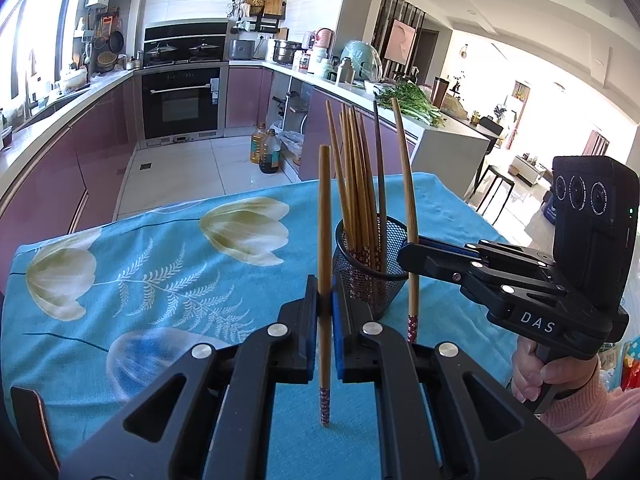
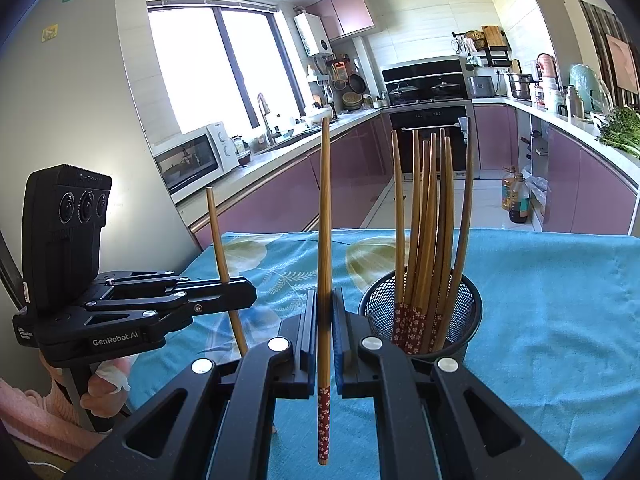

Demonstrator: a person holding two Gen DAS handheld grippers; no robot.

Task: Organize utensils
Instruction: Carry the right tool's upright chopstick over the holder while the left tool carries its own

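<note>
Standing almost upright, a wooden chopstick (image 1: 324,240) is pinched between the pads of the left gripper (image 1: 325,312), its long axis vertical and its red flowered end pointing down at the blue floral tablecloth (image 1: 160,264), plain end up. It sits just in front of the black mesh holder (image 1: 360,276). Beside that holder, to its right in the left wrist view, the right gripper (image 2: 325,332) is clamped on a second chopstick (image 2: 325,240), also near vertical with its patterned end lowest. Inside the holder a bundle of chopsticks (image 2: 424,220) leans slightly, patterned ends at the bottom, plain ends fanning upward.
</note>
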